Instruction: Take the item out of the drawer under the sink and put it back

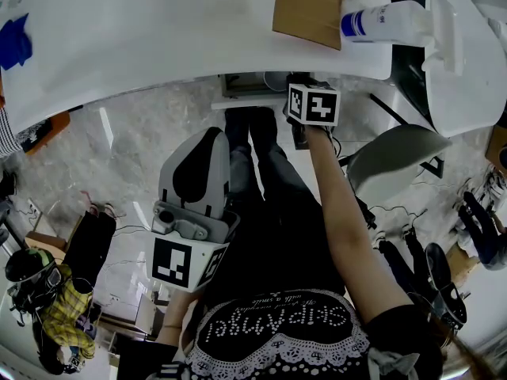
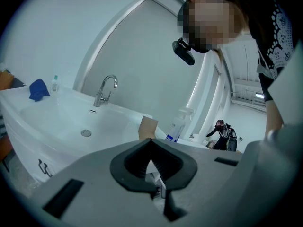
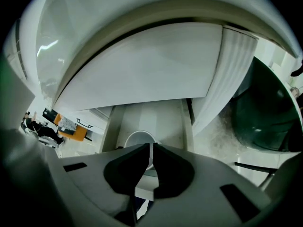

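Under the white sink counter (image 1: 158, 46) the drawer (image 3: 147, 115) stands pulled out. A round white item (image 3: 138, 138) lies inside it, partly hidden behind my jaws. My right gripper (image 3: 151, 148) points steeply down at the drawer, jaws shut, tips just in front of the item; whether they touch it I cannot tell. In the head view its marker cube (image 1: 313, 104) sits at the counter's front edge beside the drawer (image 1: 244, 101). My left gripper (image 1: 214, 137) is held back near the body, shut and empty, and its own view looks over the basin (image 2: 71, 122).
On the counter stand a cardboard box (image 1: 309, 6) and a white bottle with a blue label (image 1: 380, 20); a blue cloth (image 1: 14, 42) lies at its left end. A faucet (image 2: 105, 90) rises behind the basin. A white fixture (image 1: 463, 54) and a grey lidded bin (image 1: 392, 161) flank the right.
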A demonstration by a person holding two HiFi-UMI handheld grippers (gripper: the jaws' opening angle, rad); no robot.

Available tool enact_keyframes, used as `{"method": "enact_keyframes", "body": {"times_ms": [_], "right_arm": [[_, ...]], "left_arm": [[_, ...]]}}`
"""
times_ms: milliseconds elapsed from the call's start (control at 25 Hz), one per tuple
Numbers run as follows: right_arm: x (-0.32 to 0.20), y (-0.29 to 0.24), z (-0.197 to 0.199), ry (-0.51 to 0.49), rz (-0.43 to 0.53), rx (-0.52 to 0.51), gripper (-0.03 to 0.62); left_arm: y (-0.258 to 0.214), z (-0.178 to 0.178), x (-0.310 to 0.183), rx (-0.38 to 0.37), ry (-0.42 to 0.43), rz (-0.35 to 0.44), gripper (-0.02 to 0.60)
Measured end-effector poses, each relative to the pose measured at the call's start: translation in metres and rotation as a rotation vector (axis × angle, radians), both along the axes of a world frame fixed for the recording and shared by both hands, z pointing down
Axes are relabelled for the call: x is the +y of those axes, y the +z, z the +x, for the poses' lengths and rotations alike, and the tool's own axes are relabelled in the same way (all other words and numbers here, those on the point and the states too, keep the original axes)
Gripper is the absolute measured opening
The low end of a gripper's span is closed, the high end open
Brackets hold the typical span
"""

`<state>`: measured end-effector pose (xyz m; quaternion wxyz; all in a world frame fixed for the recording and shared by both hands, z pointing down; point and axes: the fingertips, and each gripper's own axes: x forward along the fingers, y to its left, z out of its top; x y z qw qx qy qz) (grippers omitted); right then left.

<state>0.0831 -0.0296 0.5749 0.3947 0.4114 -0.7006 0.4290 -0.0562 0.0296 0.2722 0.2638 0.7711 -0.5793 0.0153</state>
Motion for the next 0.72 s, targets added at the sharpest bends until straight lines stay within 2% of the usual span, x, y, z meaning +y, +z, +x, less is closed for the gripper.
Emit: {"method": "enact_keyframes", "body": {"times_ms": [440, 600, 720], "right_arm": [[-0.001, -0.011, 0.013, 0.037, 0.032, -0.011, 0.028], [0.001, -0.048, 0.017, 0.051, 0.120, -0.073, 0.028], [0.003, -0.092, 0.022, 0.065, 0.234, -0.135, 0.028]], "left_arm": [[-0.002, 0.004, 0.001, 0.009, 0.007, 0.008, 0.005], [-0.002, 0.000, 0.002, 0.035, -0.028, -0.010, 0.005], [-0.008, -0.004, 0.004, 0.034, -0.046, -0.004, 0.005]]}}
